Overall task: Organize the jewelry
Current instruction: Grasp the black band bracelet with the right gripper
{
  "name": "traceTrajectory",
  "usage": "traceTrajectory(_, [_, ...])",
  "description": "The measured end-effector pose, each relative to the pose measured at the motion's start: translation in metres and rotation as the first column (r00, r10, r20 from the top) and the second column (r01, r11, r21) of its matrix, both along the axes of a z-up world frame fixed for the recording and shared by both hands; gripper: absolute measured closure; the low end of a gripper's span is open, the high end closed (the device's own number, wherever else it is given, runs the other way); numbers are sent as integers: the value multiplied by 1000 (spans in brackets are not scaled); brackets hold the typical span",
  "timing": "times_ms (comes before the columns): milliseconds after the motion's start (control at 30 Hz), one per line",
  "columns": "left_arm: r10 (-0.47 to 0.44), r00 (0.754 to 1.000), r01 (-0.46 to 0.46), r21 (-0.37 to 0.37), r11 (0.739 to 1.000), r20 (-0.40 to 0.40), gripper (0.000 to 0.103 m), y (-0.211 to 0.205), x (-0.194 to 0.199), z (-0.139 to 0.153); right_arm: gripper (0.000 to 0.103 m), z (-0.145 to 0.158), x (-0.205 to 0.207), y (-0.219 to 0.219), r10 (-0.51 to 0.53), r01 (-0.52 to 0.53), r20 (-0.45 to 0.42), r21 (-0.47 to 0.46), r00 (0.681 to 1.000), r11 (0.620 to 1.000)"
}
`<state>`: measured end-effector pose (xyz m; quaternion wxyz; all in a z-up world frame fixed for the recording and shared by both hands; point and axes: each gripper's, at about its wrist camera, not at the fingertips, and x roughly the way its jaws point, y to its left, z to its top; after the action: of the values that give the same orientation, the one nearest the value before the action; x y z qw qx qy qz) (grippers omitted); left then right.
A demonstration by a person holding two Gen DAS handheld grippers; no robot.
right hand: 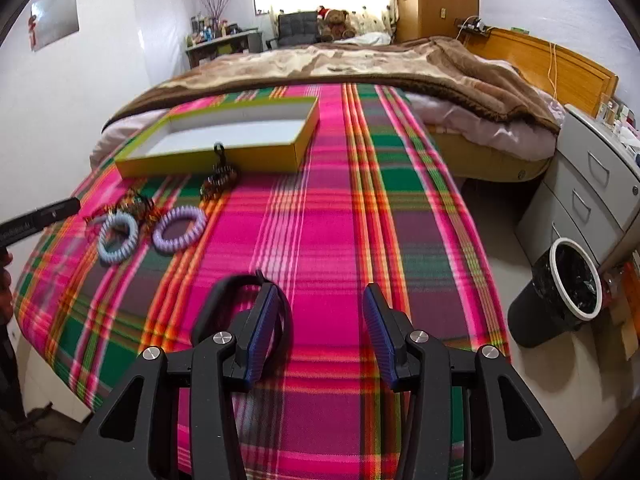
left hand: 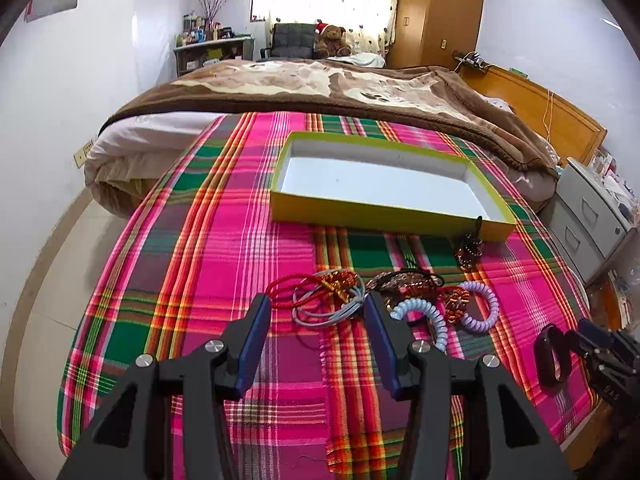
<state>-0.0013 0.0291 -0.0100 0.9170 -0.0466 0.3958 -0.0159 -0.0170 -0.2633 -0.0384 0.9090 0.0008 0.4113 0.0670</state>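
Note:
A yellow box [left hand: 384,216] with a white inside lies open on the plaid cloth; it also shows in the right wrist view [right hand: 208,160]. A heap of jewelry lies in front of it: red cords [left hand: 288,286], grey-blue loops [left hand: 320,312], a light blue coil band [left hand: 424,312], a purple coil band [left hand: 486,308] and a dark beaded piece [left hand: 468,250]. My left gripper [left hand: 316,300] is open just before the heap. My right gripper [right hand: 320,300] is open; a black band [right hand: 240,284] hangs around its left finger [right hand: 262,328].
The plaid cloth [right hand: 360,200] covers a table in front of a bed with a brown blanket [left hand: 320,88]. A grey drawer cabinet [right hand: 592,200] and a black waste bin [right hand: 560,292] stand at the right. The right gripper shows in the left wrist view [left hand: 568,356].

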Motion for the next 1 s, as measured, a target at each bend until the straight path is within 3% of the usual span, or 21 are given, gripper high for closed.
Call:
traceTrajectory(433, [23, 1000, -24, -93, 995, -11, 53, 33, -4, -5, 58, -13, 1, 20, 66, -67, -33, -34, 997, 997])
traceTrajectory(467, [27, 1000, -28, -104, 994, -13, 52, 36, -4, -5, 63, -13, 1, 21, 61, -63, -30, -40, 998, 997])
traceTrajectory(500, [29, 999, -31, -110, 994, -17, 51, 39, -4, -5, 83, -13, 0, 22, 61, -62, -27, -44, 998, 997])
traceTrajectory(533, [28, 999, -31, -105, 994, -24, 51, 40, -3, -6, 89, -12, 0, 23, 64, -65, -23, -42, 998, 997])
traceTrajectory(667, [12, 999, -16, -89, 996, -50, 49, 45, 1, -10, 92, -11, 3, 24, 62, -62, -13, -34, 998, 997])
traceTrajectory(767, [-24, 996, 15, -105, 994, -88, 49, 49, 6, -16, 92, -4, 3, 20, 54, -54, 16, 21, 998, 998])
traceTrajectory(1000, [-138, 990, 136, -44, 990, -43, 49, 38, 16, -7, 92, 12, 17, 27, 64, -70, 77, 83, 995, 994])
